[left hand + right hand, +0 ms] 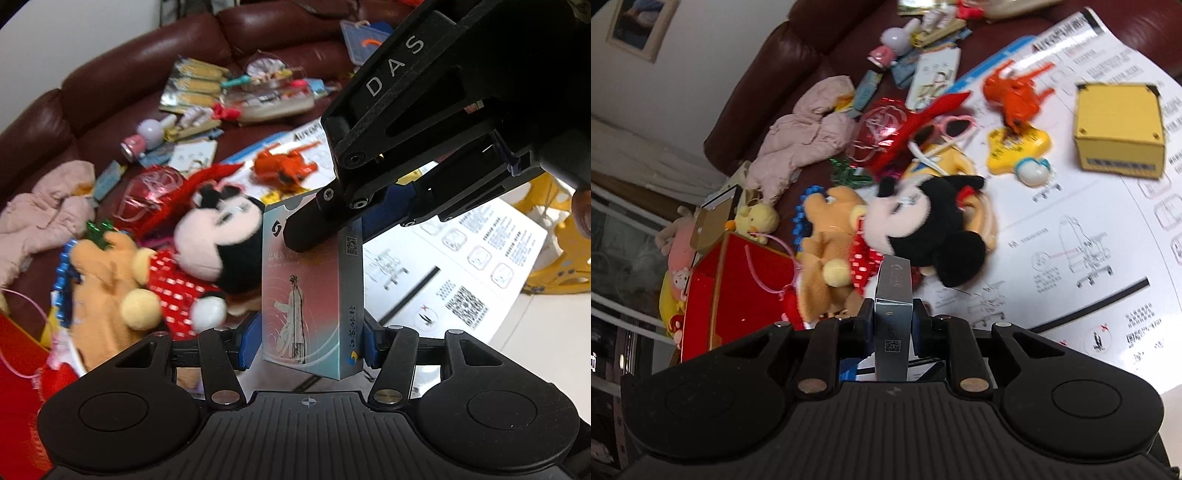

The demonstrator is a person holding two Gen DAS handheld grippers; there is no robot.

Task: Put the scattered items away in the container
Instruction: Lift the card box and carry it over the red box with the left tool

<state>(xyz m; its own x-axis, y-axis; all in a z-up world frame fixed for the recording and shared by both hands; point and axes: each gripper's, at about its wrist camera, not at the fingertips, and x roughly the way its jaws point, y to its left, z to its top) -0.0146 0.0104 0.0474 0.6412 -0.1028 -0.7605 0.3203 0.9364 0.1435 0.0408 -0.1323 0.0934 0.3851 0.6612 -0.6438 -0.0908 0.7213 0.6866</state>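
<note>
A pink-and-teal card box (310,291) stands upright between the blue pads of my left gripper (312,341), which is shut on its lower end. My right gripper (332,221) comes in from the upper right and is shut on the box's top end. In the right wrist view the same box (892,321) shows edge-on between the pads of my right gripper (893,321). A red open box (738,291), the container, stands at the left. A Minnie plush (916,225) and a tan plush dog (827,254) lie between the box and the container.
The dark red leather sofa (155,55) holds scattered items: an orange toy horse (1015,92), a yellow box (1119,129), a pink cloth (809,136), snack packets (195,85), a small rabbit figure (894,40). A large white printed sheet (1089,240) covers the right side.
</note>
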